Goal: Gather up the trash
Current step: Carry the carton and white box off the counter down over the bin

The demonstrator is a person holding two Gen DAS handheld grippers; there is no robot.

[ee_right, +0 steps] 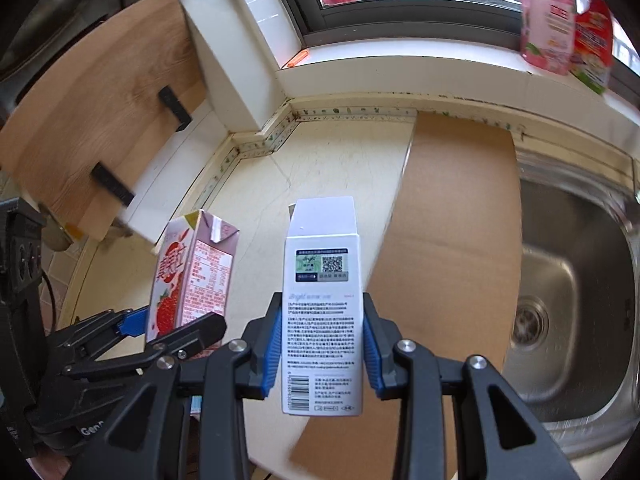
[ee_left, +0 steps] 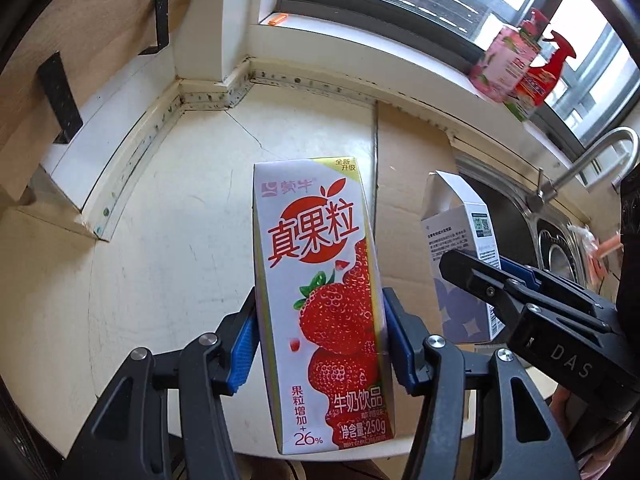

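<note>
My left gripper (ee_left: 320,344) is shut on a strawberry milk carton (ee_left: 320,300), white and red with Chinese print, held upright above the cream countertop (ee_left: 160,240). My right gripper (ee_right: 320,344) is shut on a white paper box (ee_right: 322,320) with a QR code and an open top flap, also held upright. In the left wrist view the white box (ee_left: 464,248) and the right gripper (ee_left: 520,292) show to the right. In the right wrist view the milk carton (ee_right: 192,272) and the left gripper (ee_right: 160,328) show to the left.
A flat brown cardboard sheet (ee_right: 452,240) lies on the counter beside a steel sink (ee_right: 568,280) with a tap (ee_left: 580,164). A wooden board (ee_right: 100,132) leans at the left wall. Pink and red bottles (ee_left: 516,64) stand on the window sill.
</note>
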